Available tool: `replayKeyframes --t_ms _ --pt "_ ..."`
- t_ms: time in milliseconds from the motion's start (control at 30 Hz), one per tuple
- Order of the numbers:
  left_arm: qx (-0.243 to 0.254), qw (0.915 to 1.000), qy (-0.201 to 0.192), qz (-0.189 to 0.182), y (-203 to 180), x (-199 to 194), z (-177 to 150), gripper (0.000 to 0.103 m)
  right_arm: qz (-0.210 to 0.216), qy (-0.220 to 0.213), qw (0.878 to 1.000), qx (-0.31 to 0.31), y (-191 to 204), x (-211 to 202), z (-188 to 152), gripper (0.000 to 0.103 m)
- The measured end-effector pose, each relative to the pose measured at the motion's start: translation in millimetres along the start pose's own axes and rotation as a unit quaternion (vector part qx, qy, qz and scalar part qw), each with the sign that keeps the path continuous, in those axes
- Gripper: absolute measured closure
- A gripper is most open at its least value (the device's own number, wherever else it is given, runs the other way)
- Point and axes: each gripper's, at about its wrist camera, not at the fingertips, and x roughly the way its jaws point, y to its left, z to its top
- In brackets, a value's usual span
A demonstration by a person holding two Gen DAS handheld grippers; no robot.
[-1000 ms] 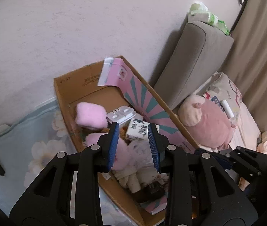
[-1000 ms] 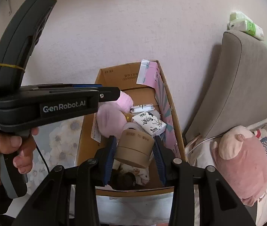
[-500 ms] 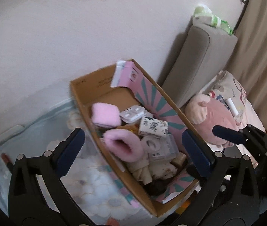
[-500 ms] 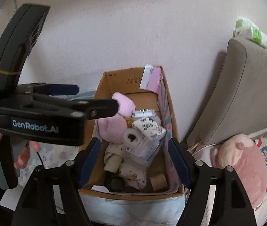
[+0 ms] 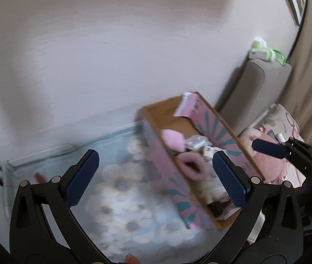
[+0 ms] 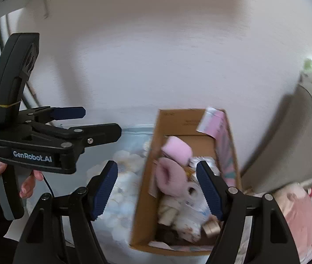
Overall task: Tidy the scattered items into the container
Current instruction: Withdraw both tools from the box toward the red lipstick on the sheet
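Observation:
A cardboard box (image 6: 178, 121) with a pink and teal inner wall stands on a floral mat by the wall; it also shows in the left wrist view (image 5: 156, 114). It holds pink fuzzy slippers (image 6: 169, 176), a tape roll (image 6: 211, 227), a tissue pack and other small items. My left gripper (image 5: 156, 178) is open and empty, over the mat left of the box. My right gripper (image 6: 157, 189) is open and empty, above the box's left wall. A small red item (image 5: 39, 177) lies on the mat at the far left.
A grey sofa arm (image 5: 257, 92) with green wipe packs on top stands right of the box. A pink plush toy (image 6: 296, 215) and a printed cushion lie on the sofa. A pale wall runs behind. Both views are motion-blurred.
Both grippers opened: the right one dropped the tape roll into the box. Both have since pulled back and swung left, so the box sits further right in view.

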Motion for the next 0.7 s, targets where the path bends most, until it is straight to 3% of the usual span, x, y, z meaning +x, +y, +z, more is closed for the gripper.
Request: replayKeyframes --t_ms 200,367,500,700 --pt "-0.015 0.9987 -0.009 0.047 55 -33 -14 0.000 0.034 -0.003 0.998 -0.044 36 13 25 0.033" --pt "-0.059 0.9950 -0.019 0.079 116 -60 -39 0.000 0.067 0.017 0.992 -0.106 69 32 49 0.033" --pt "-0.079 0.9906 -0.011 0.111 152 -72 -64 0.000 0.097 0.032 0.980 -0.170 101 53 69 0.033" --pt "-0.157 0.9797 0.012 0.125 207 -72 -111 0.000 0.139 0.103 0.960 -0.218 154 114 86 0.033"
